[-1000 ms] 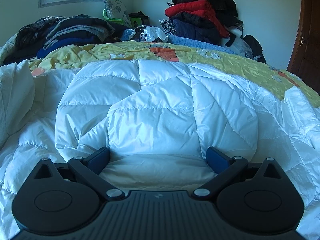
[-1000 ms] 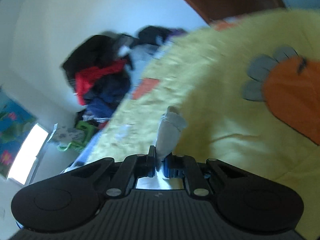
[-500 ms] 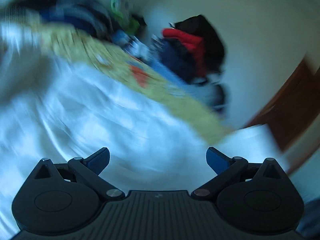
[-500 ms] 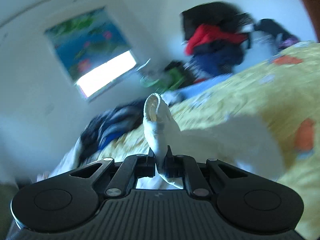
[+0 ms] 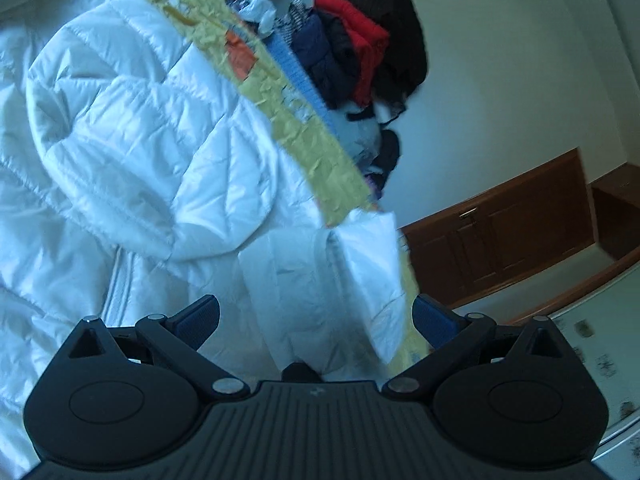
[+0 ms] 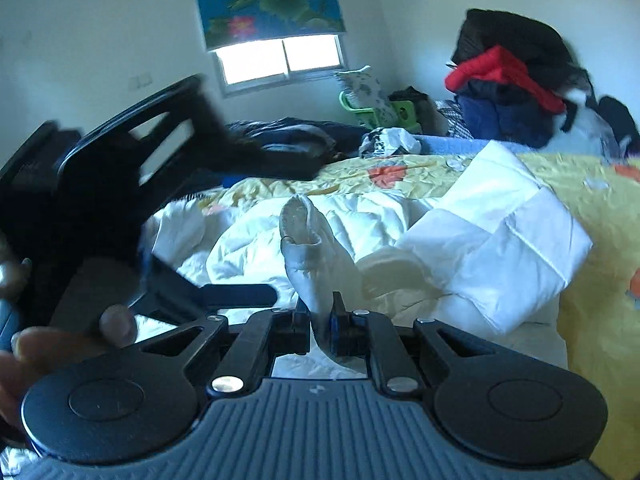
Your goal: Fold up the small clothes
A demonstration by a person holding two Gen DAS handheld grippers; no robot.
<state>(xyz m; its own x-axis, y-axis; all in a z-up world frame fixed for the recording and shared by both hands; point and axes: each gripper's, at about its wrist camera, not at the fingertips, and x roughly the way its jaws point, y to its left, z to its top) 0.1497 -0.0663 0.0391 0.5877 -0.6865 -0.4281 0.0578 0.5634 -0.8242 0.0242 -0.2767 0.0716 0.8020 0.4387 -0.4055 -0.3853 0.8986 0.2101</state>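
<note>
Clearly held up off the duvet (image 6: 256, 248) for a reason: a white sock (image 6: 312, 256), pinched at its lower end by the right gripper (image 6: 320, 322) and standing upright above the pads, open cuff at the top, probably lifted clear so the limp length could hang straight before any fold. Clamped tight on the sock, that right gripper, with only the thickness of the cloth between the blue pads and nothing else touched. Held above the duvet and nearer the camera than the folded white corner (image 6: 496, 248), so not resting on bedding at all. Approached from the left of the sock by the left gripper (image 6: 224, 294), blurred, with one dark finger (image 6: 240, 295) lying level just beside the sock's base, seemingly near but not touching, though too smeared to be sure. Spread wide in its own view, the left gripper (image 5: 316, 318), empty between the pads, tilted over the duvet (image 5: 132, 152) and a loose white fold (image 5: 360, 276), with no sock to be made out there. Likely kept wide to take the free end of the sock. Farther off beyond the duvet: a yellow sheet (image 6: 580, 192) and a heap of dark and red clothes (image 6: 508, 80), untouched.
</note>
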